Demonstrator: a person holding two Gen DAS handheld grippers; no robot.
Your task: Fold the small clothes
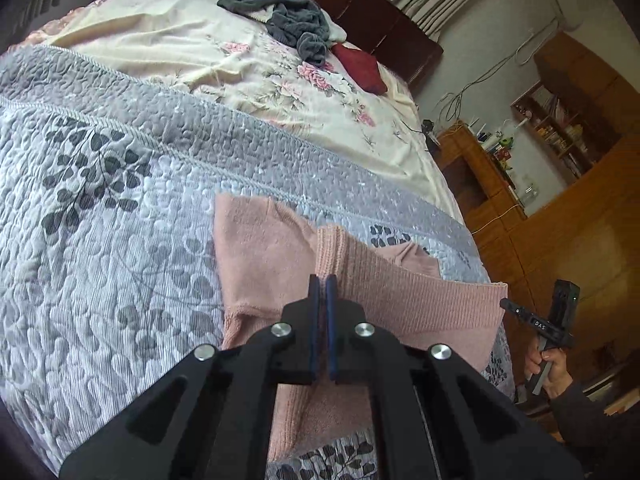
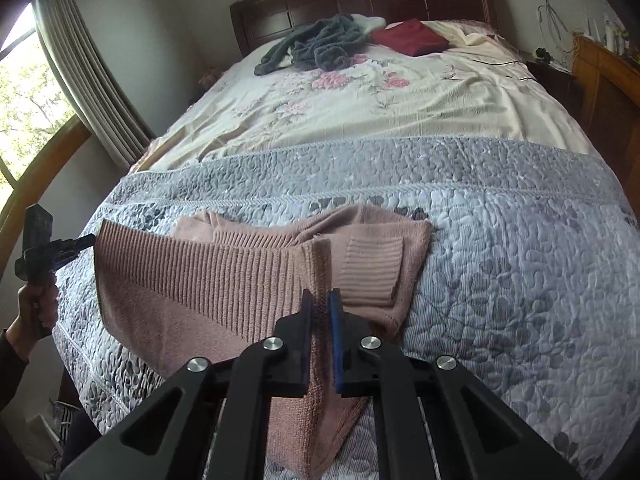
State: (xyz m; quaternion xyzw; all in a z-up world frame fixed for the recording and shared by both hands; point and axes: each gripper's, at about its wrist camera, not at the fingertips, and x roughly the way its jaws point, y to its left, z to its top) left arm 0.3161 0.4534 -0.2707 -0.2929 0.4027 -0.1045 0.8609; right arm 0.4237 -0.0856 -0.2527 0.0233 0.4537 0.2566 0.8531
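Observation:
A pink knit sweater [image 1: 264, 248] [image 2: 192, 280] lies at the foot of the bed on a grey-blue quilted bedspread [image 1: 120, 240] [image 2: 500, 260]. Its ribbed hem is lifted and stretched between the two grippers. My left gripper [image 1: 322, 280] is shut on one end of the hem; in the right wrist view it [image 2: 91, 240] meets the hem's far left corner. My right gripper [image 2: 321, 298] is shut on the other end, with knit showing between its fingers; in the left wrist view it [image 1: 505, 303] touches the hem's right corner. A sleeve with a ribbed cuff [image 2: 372, 268] lies folded across the body.
A crumpled dark grey garment [image 1: 296, 20] [image 2: 320, 46] and a folded red one [image 1: 360, 68] [image 2: 412, 36] lie near the dark headboard [image 2: 360, 0] on a floral sheet. Wooden cabinets [image 1: 560, 220] stand along one side of the bed, a curtained window [image 2: 24, 92] on the other.

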